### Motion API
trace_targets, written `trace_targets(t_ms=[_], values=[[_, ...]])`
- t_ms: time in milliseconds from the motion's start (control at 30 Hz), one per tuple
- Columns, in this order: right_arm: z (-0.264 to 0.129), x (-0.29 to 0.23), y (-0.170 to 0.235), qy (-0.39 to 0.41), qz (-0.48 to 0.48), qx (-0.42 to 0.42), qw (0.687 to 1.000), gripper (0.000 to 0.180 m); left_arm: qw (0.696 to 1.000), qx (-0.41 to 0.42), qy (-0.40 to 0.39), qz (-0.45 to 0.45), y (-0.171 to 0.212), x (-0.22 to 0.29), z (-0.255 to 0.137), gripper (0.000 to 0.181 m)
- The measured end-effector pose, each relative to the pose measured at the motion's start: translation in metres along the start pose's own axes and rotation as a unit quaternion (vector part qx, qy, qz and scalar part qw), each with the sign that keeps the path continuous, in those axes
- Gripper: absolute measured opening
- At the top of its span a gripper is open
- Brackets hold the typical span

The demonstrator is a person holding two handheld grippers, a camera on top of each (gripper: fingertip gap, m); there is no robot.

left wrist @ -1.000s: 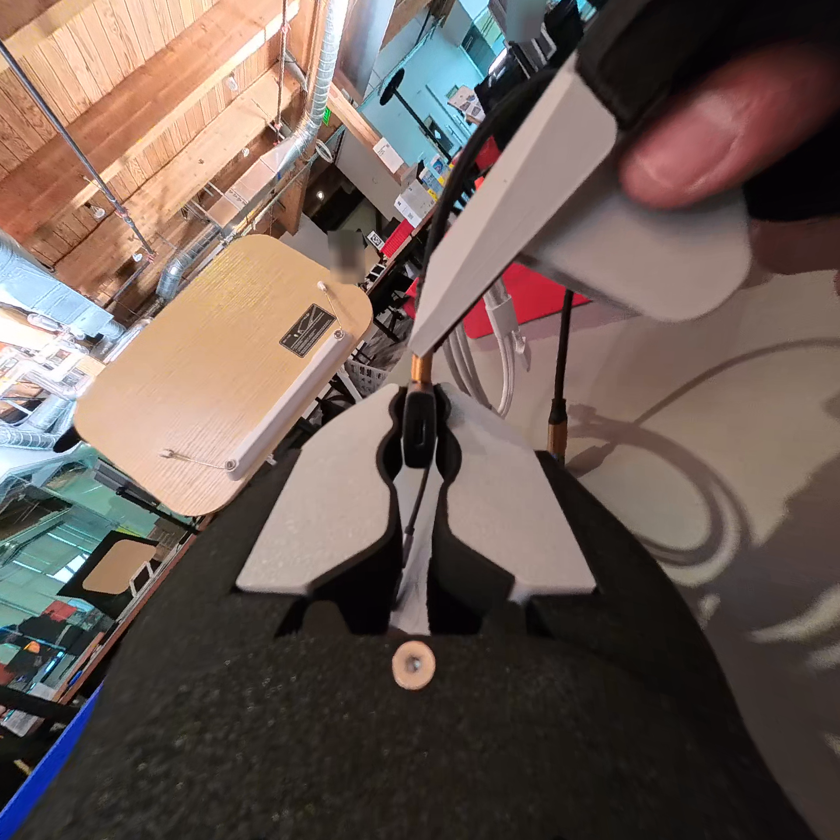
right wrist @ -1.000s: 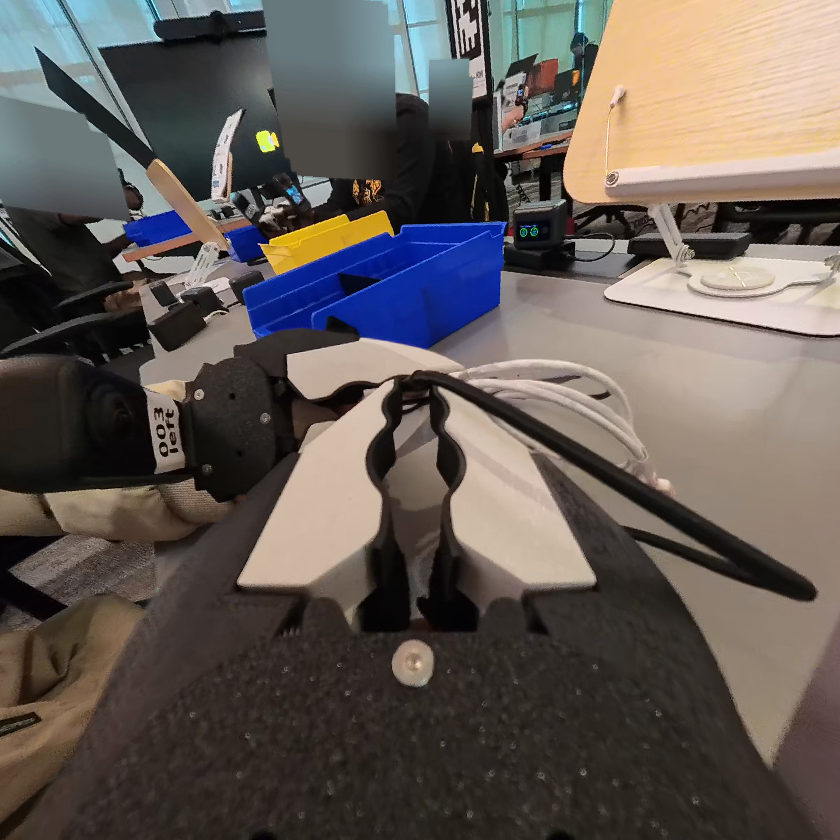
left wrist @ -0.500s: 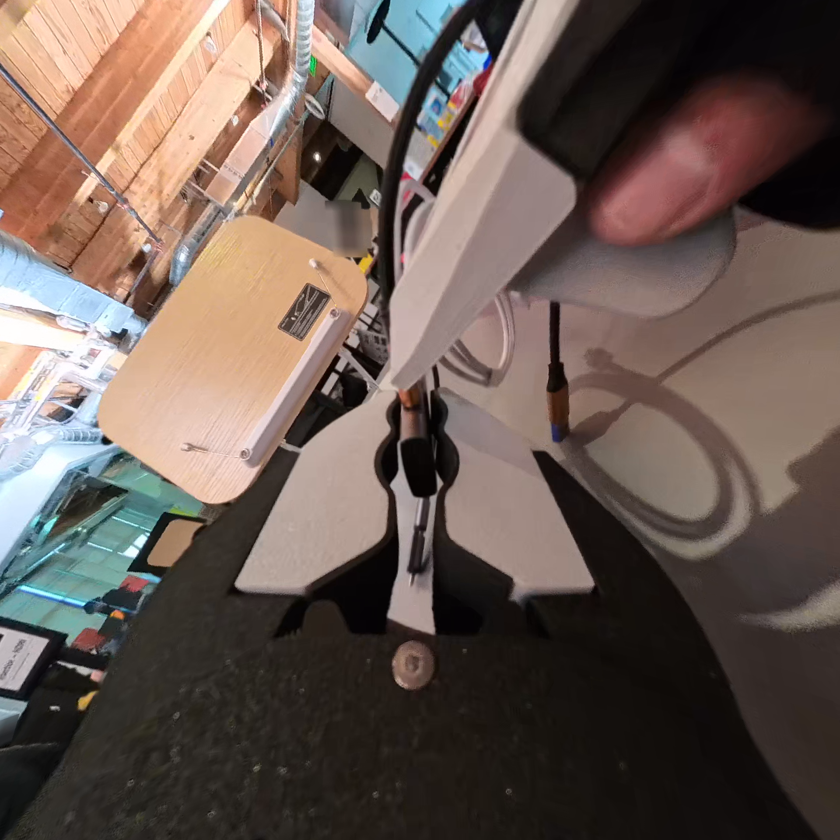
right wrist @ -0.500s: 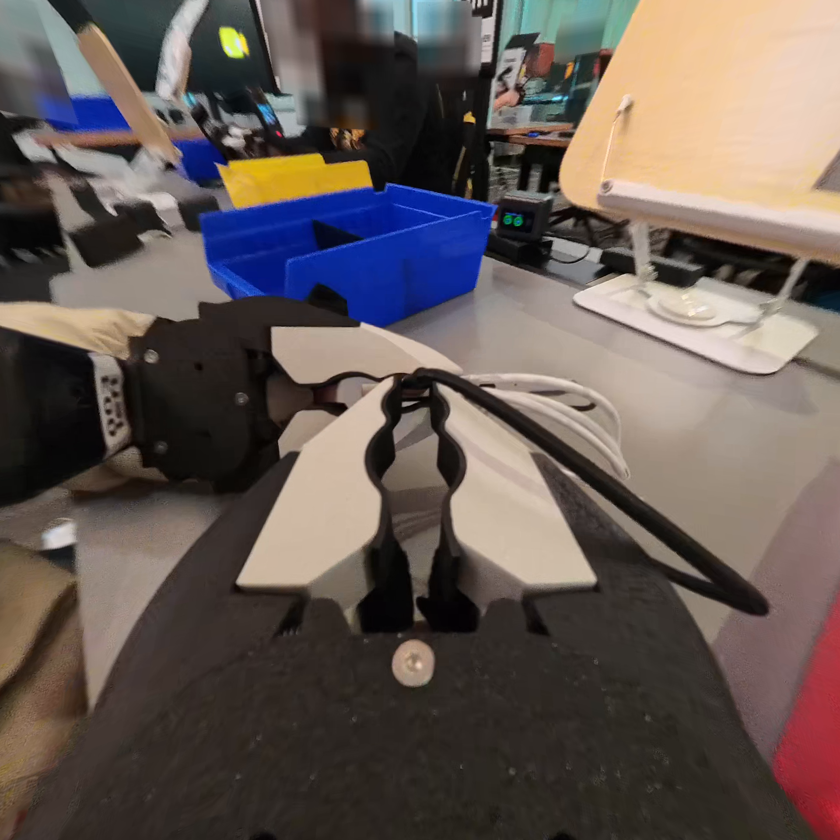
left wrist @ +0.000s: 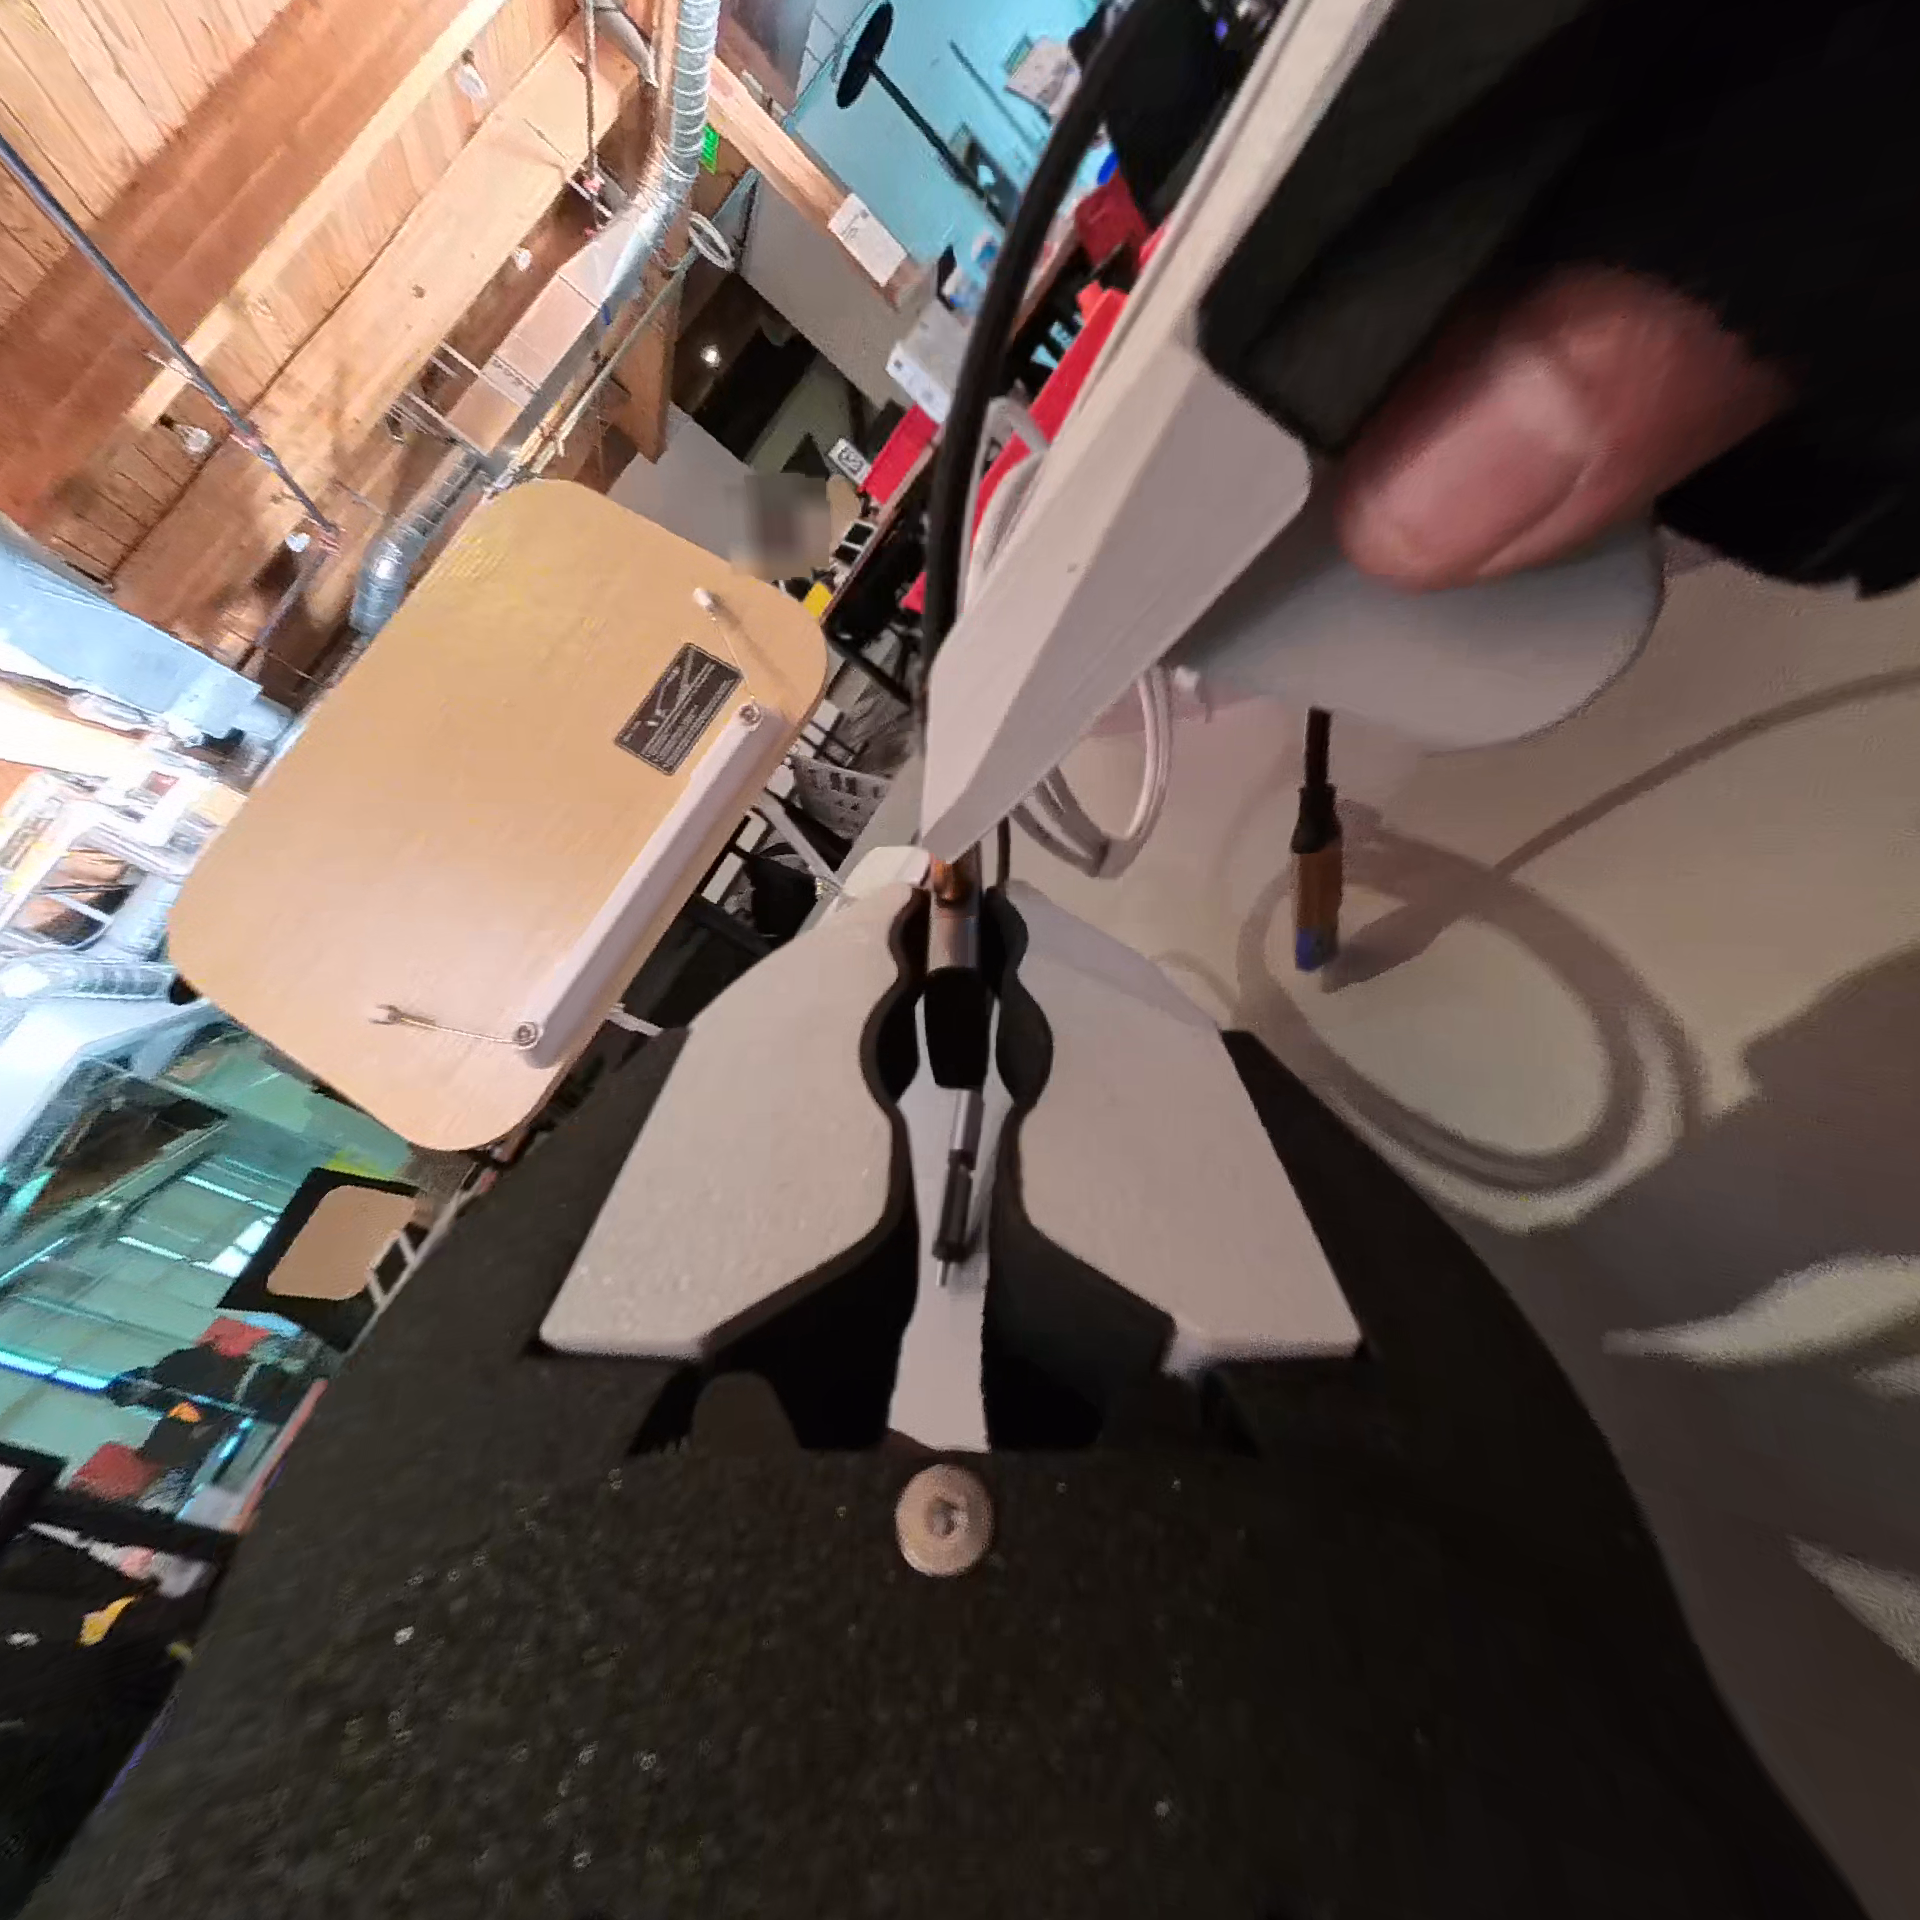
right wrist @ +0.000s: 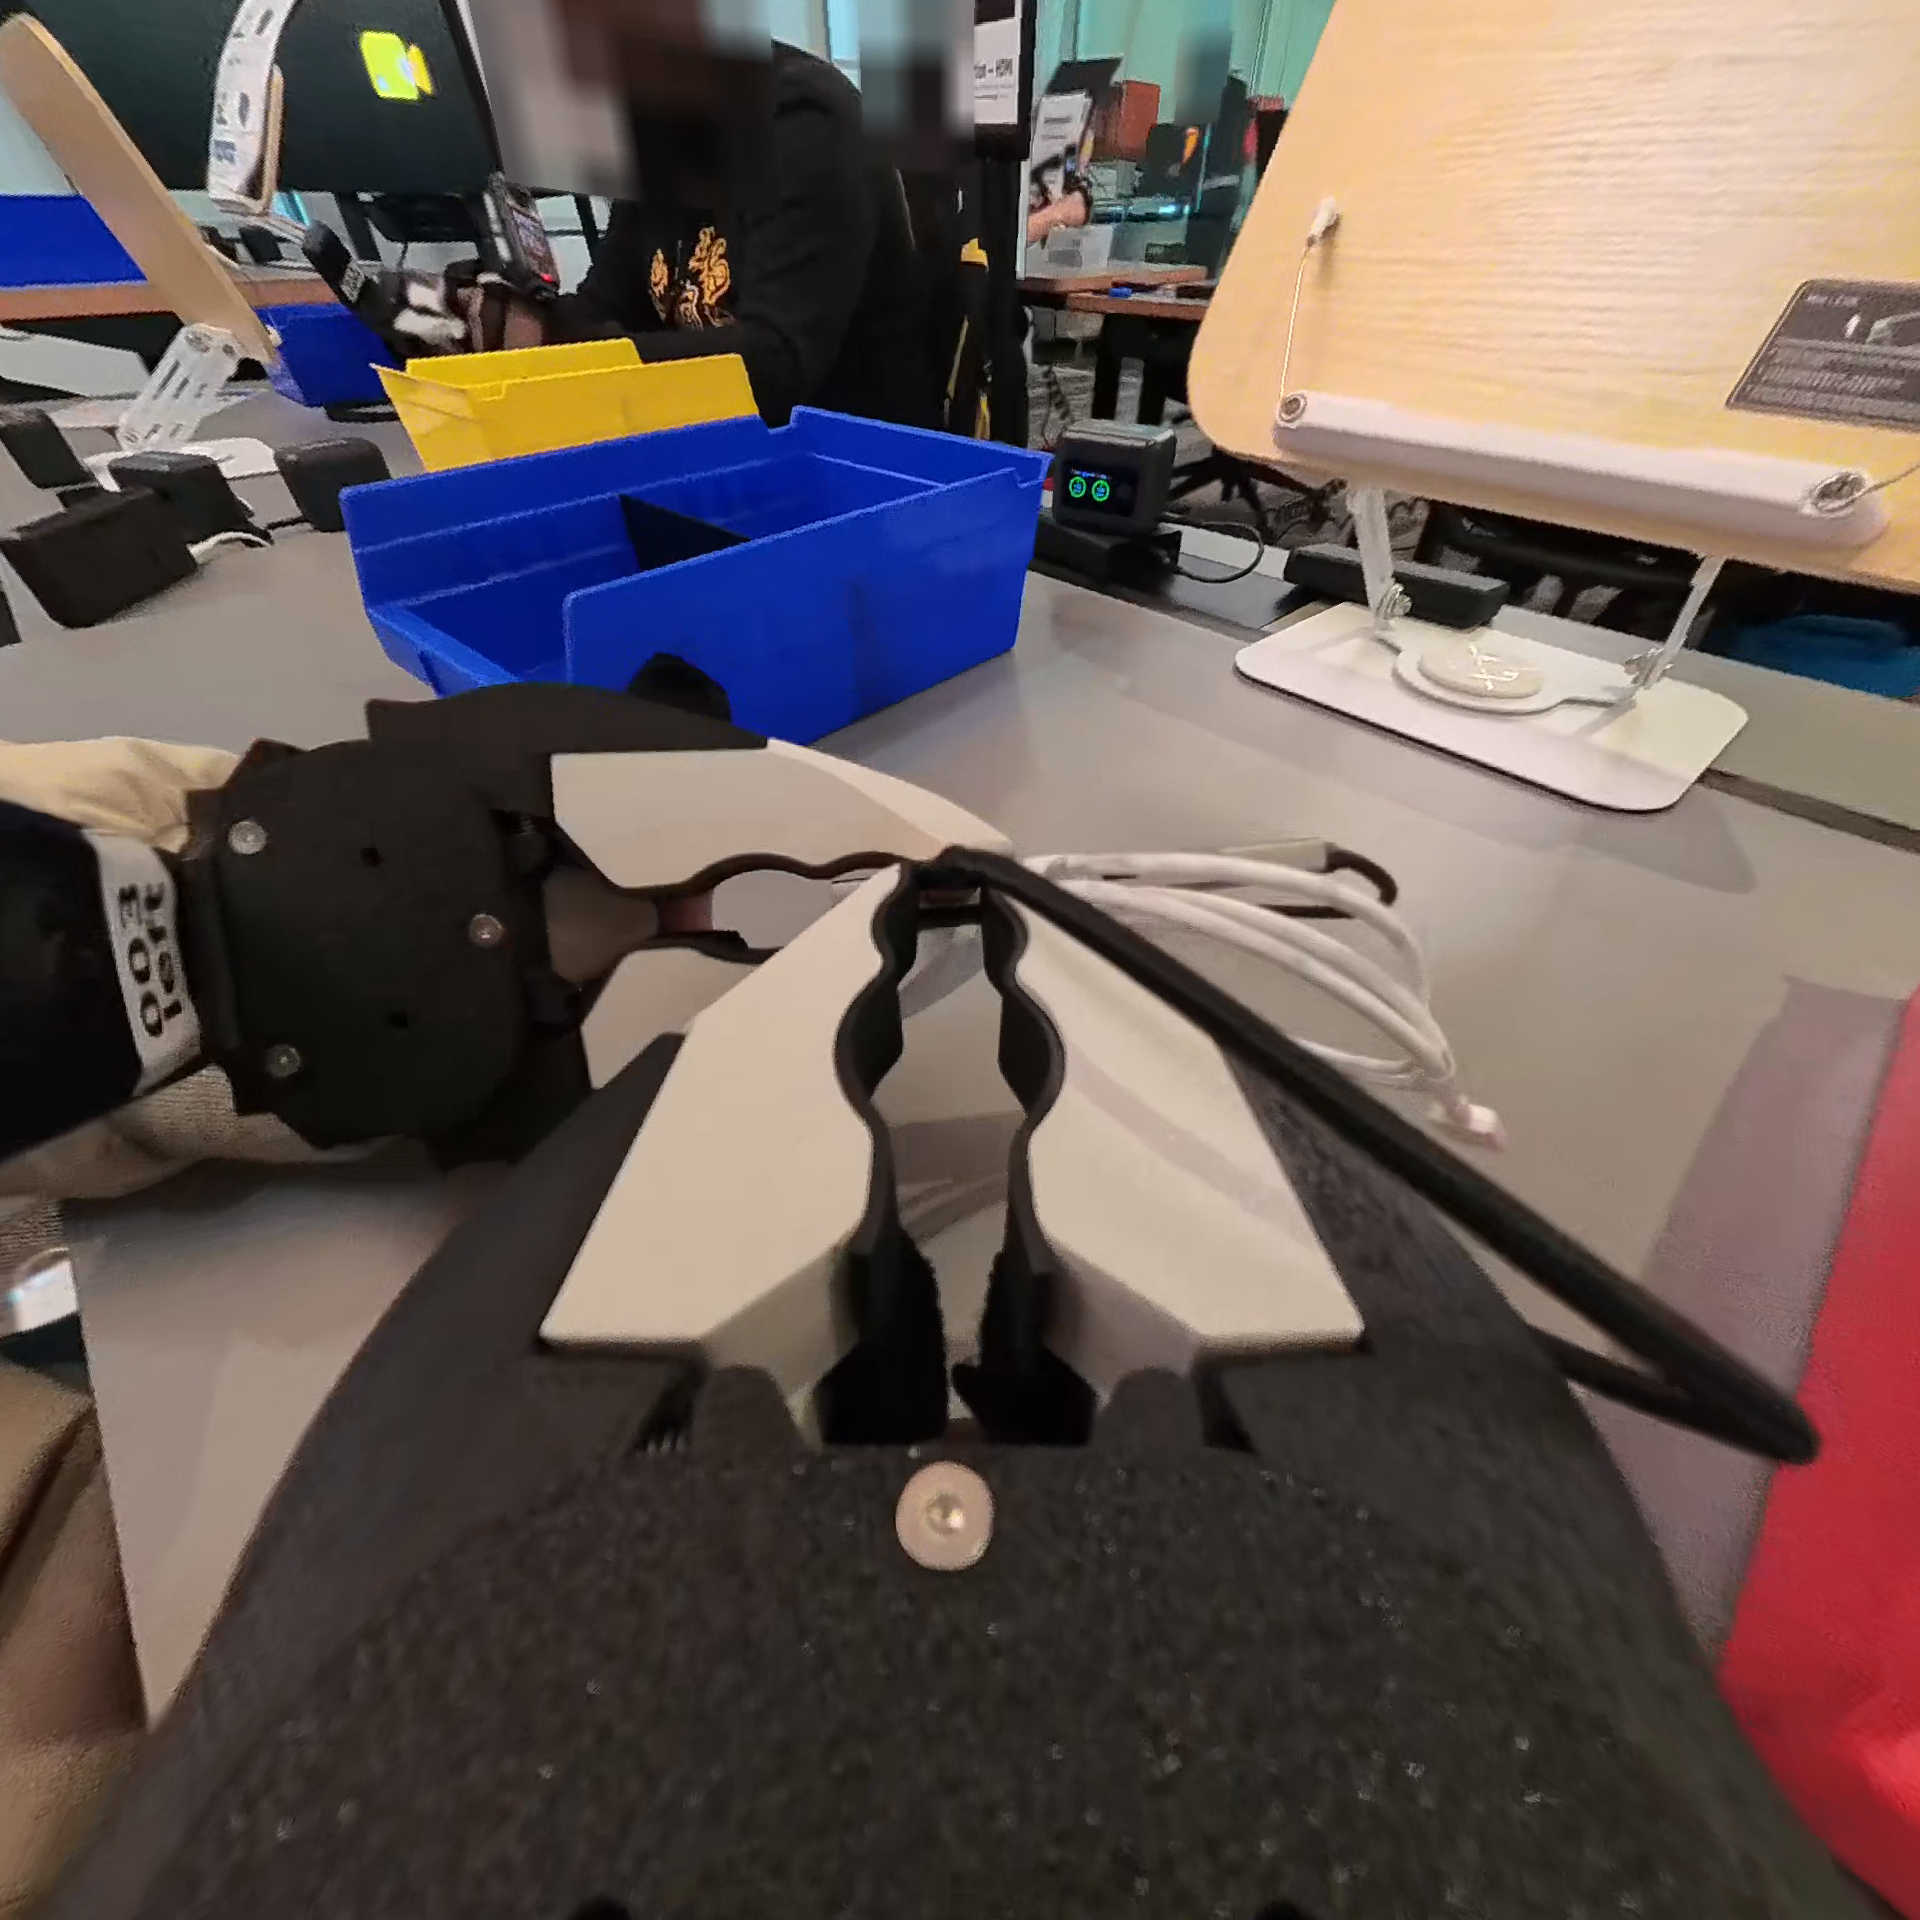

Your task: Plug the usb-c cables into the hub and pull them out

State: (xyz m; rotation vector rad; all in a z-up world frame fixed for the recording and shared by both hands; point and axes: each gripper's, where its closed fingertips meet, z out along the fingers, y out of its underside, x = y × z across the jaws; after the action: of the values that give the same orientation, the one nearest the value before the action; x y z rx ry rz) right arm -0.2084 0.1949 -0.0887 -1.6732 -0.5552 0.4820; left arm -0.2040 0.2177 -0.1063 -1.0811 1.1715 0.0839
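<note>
My left gripper [left wrist: 956, 914] is shut on the black plug [left wrist: 954, 1023] of a black USB-C cable; the plug's metal tip [left wrist: 958, 1184] points back at the camera. My right gripper [right wrist: 948, 883] is pinched on the same black cable [right wrist: 1351, 1132] just past the plug's copper collar [left wrist: 951, 878]. The two grippers meet tip to tip: the right gripper [left wrist: 940, 831] comes in from the upper right, and the left gripper [right wrist: 894, 868] from the left. The cable's other end [left wrist: 1311, 894], copper with a blue tip, hangs over the table. A white cable bundle [right wrist: 1299, 935] lies beyond with a slim grey bar [right wrist: 1273, 854], perhaps the hub.
A blue bin [right wrist: 790, 613] and a yellow bin [right wrist: 571, 395] stand at the back left of the grey table [right wrist: 1195, 748]. A wooden board on a white stand [right wrist: 1558, 260] is at the back right. A red object [right wrist: 1849, 1351] is at the right edge. A person sits behind the bins. My two grippers' fingertips are within a few centimetres of each other.
The plug has slid deeper between my left fingers, toward the camera. Both grippers have shifted together, staying tip to tip on the cable. The hanging cable end has swung lower.
</note>
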Motion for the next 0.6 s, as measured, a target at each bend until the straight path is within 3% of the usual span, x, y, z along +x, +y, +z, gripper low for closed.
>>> trace_targets(t_ms=[367, 400, 433, 467, 500, 533, 600], values=[[-0.010, 0.000, 0.001, -0.024, 0.040, 0.000, 0.999, 0.010, 0.999, 0.029, 0.017, -0.012, -0.007, 0.005, -0.002, 0.009], [-0.013, 0.001, -0.002, -0.020, 0.038, 0.008, 0.999, 0.011, 0.999, -0.016, 0.021, -0.025, 0.010, 0.002, 0.003, 0.010], [-0.029, 0.014, -0.028, 0.012, 0.036, 0.084, 0.996, 0.010, 0.994, -0.074, 0.031, -0.076, 0.035, -0.004, 0.010, 0.010], [-0.044, 0.029, -0.044, 0.029, 0.036, 0.094, 0.994, 0.011, 0.987, -0.092, 0.032, -0.131, 0.045, -0.013, 0.012, 0.010], [-0.058, 0.038, -0.058, 0.033, 0.042, 0.112, 0.992, 0.010, 0.990, -0.067, 0.019, -0.119, 0.035, -0.016, 0.010, 0.010], [-0.063, 0.035, -0.056, 0.019, 0.038, 0.095, 0.995, 0.011, 0.998, -0.029, 0.018, -0.049, 0.016, -0.003, 0.006, 0.010], [-0.060, 0.025, -0.034, -0.012, 0.058, 0.058, 0.997, 0.010, 0.999, -0.011, 0.035, 0.030, 0.000, 0.020, 0.007, 0.010]])
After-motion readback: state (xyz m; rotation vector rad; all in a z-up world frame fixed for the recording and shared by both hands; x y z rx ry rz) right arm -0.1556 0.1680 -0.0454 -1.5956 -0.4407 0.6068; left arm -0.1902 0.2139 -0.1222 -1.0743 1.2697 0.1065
